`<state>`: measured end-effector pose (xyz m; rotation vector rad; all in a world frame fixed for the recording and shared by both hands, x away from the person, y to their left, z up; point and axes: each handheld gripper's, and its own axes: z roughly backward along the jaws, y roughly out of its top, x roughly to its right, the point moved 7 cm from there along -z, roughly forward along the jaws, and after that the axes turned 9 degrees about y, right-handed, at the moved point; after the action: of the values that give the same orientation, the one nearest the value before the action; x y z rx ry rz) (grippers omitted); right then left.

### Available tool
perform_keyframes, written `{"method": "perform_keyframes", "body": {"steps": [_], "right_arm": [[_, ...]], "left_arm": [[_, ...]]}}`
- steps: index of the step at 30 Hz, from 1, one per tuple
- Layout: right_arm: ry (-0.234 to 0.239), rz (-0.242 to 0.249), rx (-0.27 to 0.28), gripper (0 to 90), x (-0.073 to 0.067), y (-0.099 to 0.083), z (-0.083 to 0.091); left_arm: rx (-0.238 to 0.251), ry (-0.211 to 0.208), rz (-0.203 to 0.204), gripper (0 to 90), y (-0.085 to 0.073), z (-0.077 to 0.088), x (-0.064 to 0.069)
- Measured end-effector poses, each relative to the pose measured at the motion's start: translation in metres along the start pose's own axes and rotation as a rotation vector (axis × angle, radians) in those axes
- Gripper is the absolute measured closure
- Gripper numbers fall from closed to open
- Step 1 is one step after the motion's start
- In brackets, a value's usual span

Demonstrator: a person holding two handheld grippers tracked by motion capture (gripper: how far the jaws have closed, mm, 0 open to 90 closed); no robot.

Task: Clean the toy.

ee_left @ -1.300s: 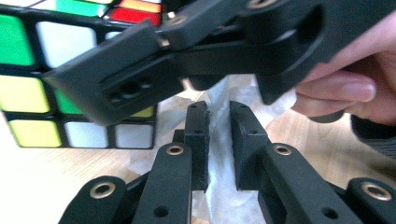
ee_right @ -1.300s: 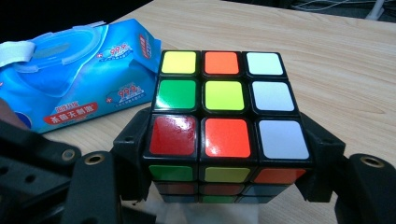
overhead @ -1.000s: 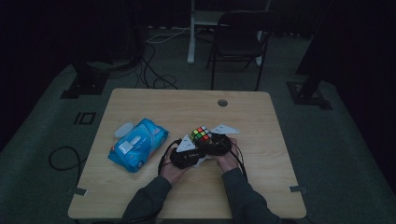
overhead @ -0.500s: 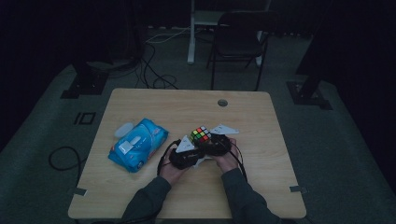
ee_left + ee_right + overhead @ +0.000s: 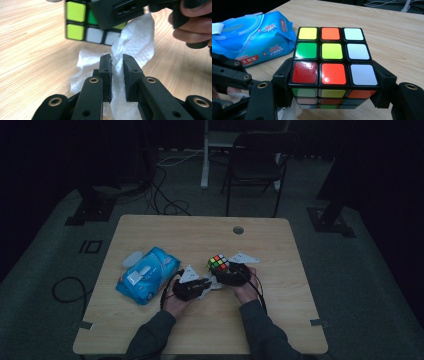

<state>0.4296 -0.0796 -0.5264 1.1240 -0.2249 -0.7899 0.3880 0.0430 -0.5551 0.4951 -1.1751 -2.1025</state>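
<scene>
1. Holding the right gripper [image 5: 332, 100], we see its two black jaws closed on both sides of the puzzle cube [image 5: 332, 65]; the pads press on the left and right faces of the cube, so the cube is gripped firmly.
2. Looking at the cube in the right gripper view, we see its top face with yellow, orange and white squares in the far row, green, yellow and white in the middle row, and red, orange and white in the near row.
3. With the left gripper [image 5: 117, 75] we hold a white tissue [image 5: 135, 42]; the jaws stand close to each other with only a narrow gap, and the tissue is pinched between them.
4. In the left gripper view the tissue rises up to the lower side of the cube and seems to touch it, while the right gripper holds the cube above the table.
5. From the high view we see both grippers close together near the front middle of the wooden table [image 5: 300, 250], with the cube [image 5: 218, 263] just beyond them.
6. On the left part of the table lies a blue pack of wet wipes [image 5: 147, 275], near the left gripper [image 5: 192, 287] but not touching it.
</scene>
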Motion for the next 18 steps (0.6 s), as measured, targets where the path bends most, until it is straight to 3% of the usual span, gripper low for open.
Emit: {"method": "perform_keyframes", "body": {"steps": [18], "right_arm": [[-0.008, 0.01, -0.015, 34.2, 0.003, -0.003, 0.002]], "left_arm": [[-0.015, 0.05, 0.033, 80.2, -0.006, 0.005, -0.019]]}}
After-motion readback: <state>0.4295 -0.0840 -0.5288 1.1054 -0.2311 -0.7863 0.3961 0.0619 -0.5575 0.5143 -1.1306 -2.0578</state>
